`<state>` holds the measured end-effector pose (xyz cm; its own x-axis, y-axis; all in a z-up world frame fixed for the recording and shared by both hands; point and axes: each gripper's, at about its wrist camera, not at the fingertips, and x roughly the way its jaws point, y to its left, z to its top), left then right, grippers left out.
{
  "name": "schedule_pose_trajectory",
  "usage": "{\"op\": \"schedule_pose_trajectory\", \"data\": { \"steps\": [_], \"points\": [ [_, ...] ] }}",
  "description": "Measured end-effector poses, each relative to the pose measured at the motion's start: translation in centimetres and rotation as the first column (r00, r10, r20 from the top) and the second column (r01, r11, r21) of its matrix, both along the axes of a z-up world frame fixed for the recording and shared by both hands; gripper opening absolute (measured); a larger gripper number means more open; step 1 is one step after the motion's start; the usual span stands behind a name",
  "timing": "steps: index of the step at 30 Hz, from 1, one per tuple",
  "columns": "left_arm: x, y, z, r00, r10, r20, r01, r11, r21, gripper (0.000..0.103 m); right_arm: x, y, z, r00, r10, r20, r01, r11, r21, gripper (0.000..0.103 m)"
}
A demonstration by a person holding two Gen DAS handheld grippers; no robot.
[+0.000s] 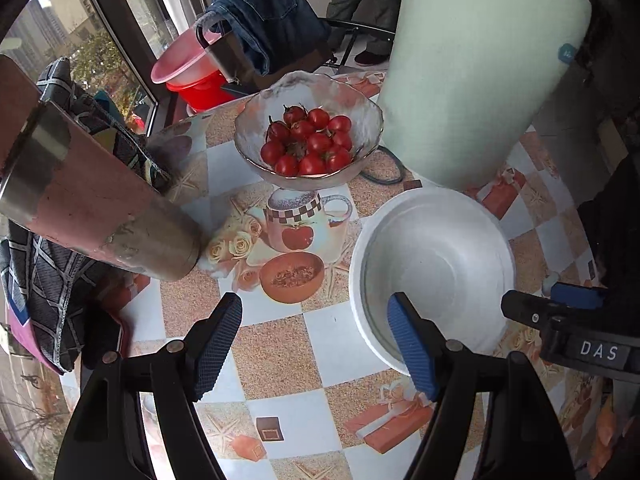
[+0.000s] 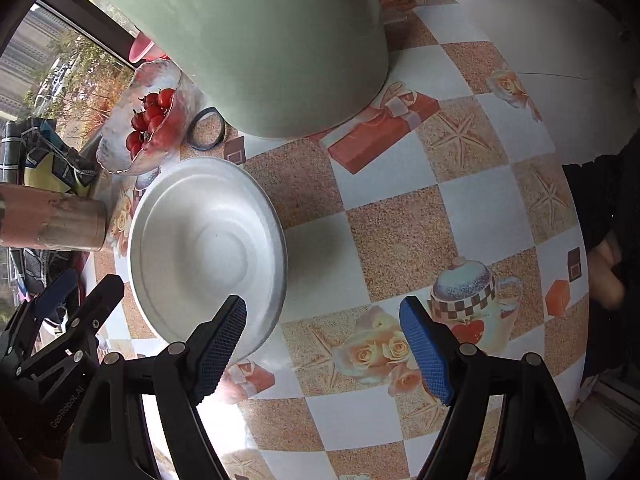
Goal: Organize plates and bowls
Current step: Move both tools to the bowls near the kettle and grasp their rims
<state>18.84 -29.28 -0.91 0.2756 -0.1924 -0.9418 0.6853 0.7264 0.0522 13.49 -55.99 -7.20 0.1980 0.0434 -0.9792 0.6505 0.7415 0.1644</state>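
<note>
A white bowl (image 1: 436,264) sits on the patterned tablecloth; it also shows in the right wrist view (image 2: 204,248). My left gripper (image 1: 316,344) is open and empty, its right finger over the bowl's near rim. My right gripper (image 2: 324,348) is open and empty, its left finger at the bowl's near right rim. A glass bowl of cherry tomatoes (image 1: 308,136) stands behind the white bowl and shows at the left in the right wrist view (image 2: 148,120). The right gripper's tip (image 1: 560,312) shows at the right of the left wrist view.
A large pale green cylinder (image 1: 476,68) stands behind the white bowl, also in the right wrist view (image 2: 256,40). A pink metal flask (image 1: 92,208) stands at the left. A dark rubber ring (image 2: 206,130) lies by the cylinder. The table edge (image 2: 576,208) curves at the right.
</note>
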Motion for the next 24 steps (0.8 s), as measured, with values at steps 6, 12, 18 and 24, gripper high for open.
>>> {"op": "schedule_pose_trajectory", "data": {
  "steps": [6,12,18,24],
  "points": [
    [0.7,-2.2,-2.2,1.000,-0.023,-0.009,0.024,0.998,0.053,0.078,1.8,0.0,-1.7,1.000,0.022,0.001,-0.022,1.000,0.007,0.080],
    [1.4,-2.9,-4.4,0.999,-0.023,-0.041,0.027,0.995,0.096,0.078,3.3,-0.3,-3.2,0.999,0.042,-0.006,-0.041,0.999,0.014,0.080],
    [1.1,-3.1,-5.8,0.994,-0.052,-0.093,0.061,0.994,0.092,0.052,4.1,0.5,-3.7,0.997,0.073,0.015,-0.073,0.997,0.004,0.060],
    [-0.3,-2.9,-5.7,0.988,-0.105,-0.117,0.116,0.988,0.097,0.029,4.7,3.1,-4.0,0.987,0.160,0.005,-0.160,0.986,0.044,0.022]
  ]
}}
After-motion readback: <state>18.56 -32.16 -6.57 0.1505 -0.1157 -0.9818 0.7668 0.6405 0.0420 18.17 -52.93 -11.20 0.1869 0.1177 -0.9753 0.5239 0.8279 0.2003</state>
